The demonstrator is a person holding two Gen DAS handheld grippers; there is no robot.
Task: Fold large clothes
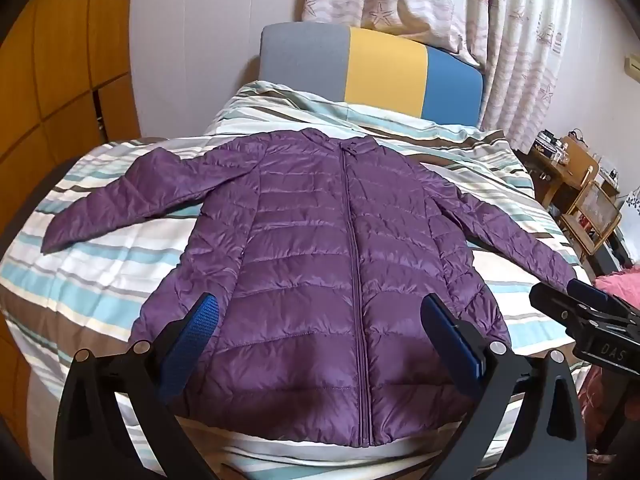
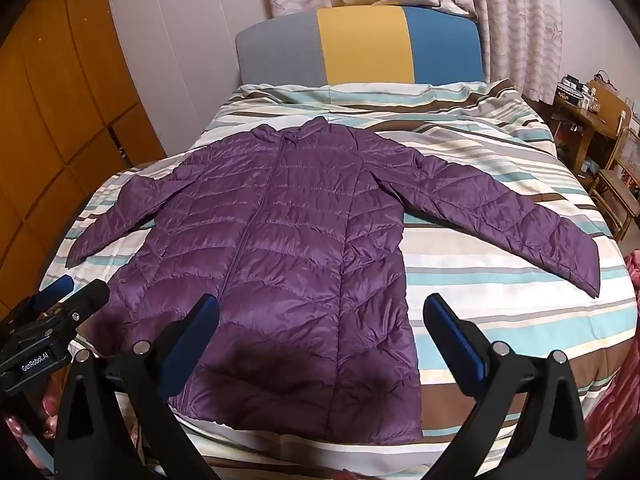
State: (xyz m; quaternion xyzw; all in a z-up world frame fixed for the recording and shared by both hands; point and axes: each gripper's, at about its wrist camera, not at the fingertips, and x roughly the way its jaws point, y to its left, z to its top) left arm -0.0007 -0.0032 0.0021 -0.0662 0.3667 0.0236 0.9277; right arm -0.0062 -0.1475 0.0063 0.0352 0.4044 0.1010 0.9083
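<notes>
Purple quilted fabric fills the left wrist view: a padded jacket (image 1: 320,264) is laid front-up on a striped bedspread (image 1: 92,272), zipped closed, collar toward the grey, yellow and blue headboard (image 1: 372,68). Both sleeves are spread outward from the body, an arrangement judged to expose every seam line before folding is begun. The left gripper (image 1: 320,336) is held above the hem, tilted downward toward the cloth, its blue-padded jaws spread wide with nothing between them and no contact made. At the right edge of this view the right gripper (image 1: 592,312) is seen from the side, close beside the cuff of the far sleeve; whether it touches the cuff cannot be told here.

From the right wrist view the same jacket (image 2: 288,264) is seen shifted to the left, with its right-hand sleeve (image 2: 516,216) extended across the bedspread (image 2: 500,280) toward the bed's edge. The right gripper (image 2: 320,336) is likewise pitched downward over the lower corner of the garment, jaws set fully apart and empty. The left gripper (image 2: 56,300) appears at the lower left, near the hem on that side. Wooden furniture (image 2: 600,136) stands beyond the bed. Neither tool is engaged; the folding is judged not yet started, and a sleeve or hem corner is the likely first hold.
</notes>
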